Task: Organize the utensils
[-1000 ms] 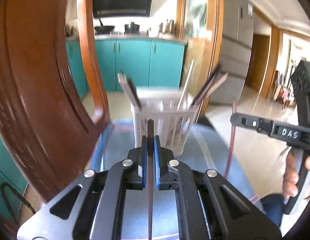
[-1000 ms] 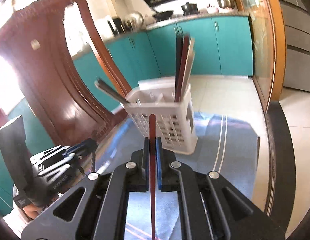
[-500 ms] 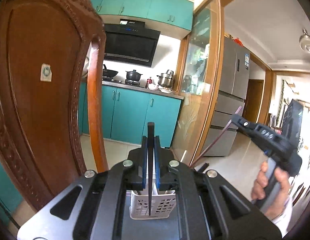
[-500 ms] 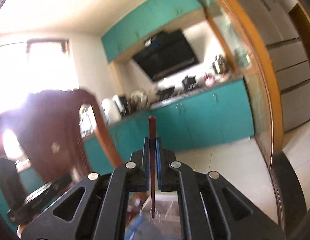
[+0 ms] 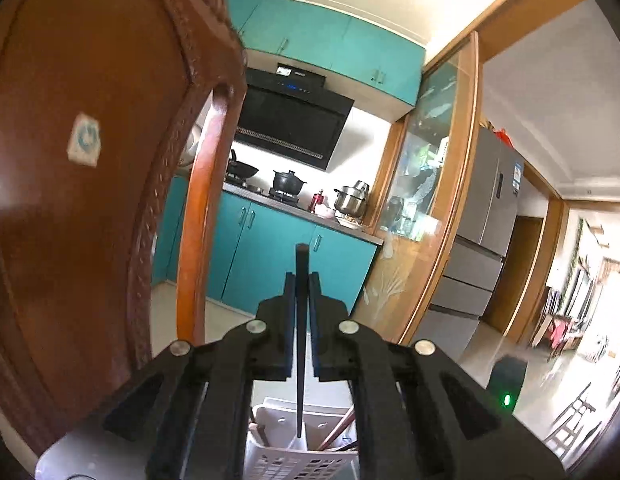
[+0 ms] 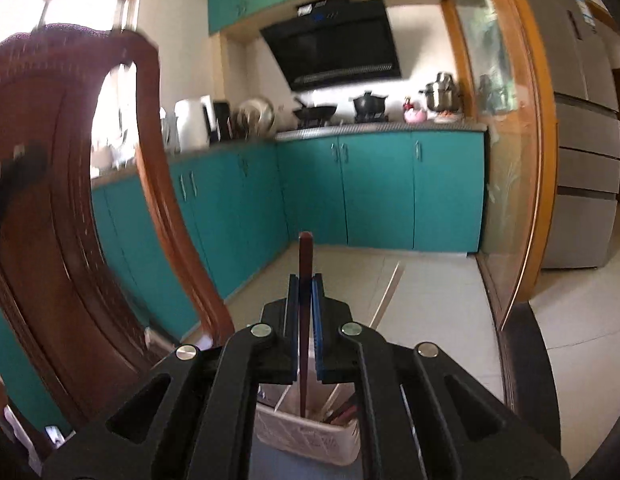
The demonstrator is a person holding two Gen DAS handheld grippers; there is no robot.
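Observation:
My left gripper [image 5: 301, 280] is shut on a black chopstick [image 5: 301, 344] that stands upright, its lower tip over the white slotted utensil basket [image 5: 306, 462] below. My right gripper [image 6: 305, 282] is shut on a dark red chopstick [image 6: 305, 320], also upright, its lower end reaching into the basket [image 6: 310, 440]. Several chopsticks lean inside the basket [image 6: 342, 414]. Both grippers are raised above the basket and most of it is hidden behind their bodies.
A carved brown wooden chair back [image 5: 90, 200] stands close on the left; it also shows in the right wrist view [image 6: 62, 220]. Teal kitchen cabinets [image 6: 370, 192], a wood-framed glass partition [image 5: 434, 200] and a grey fridge [image 5: 486, 232] lie beyond.
Both grippers rose from table level and tilted up, turning their chopsticks upright over the basket. The right gripper has left the left wrist view.

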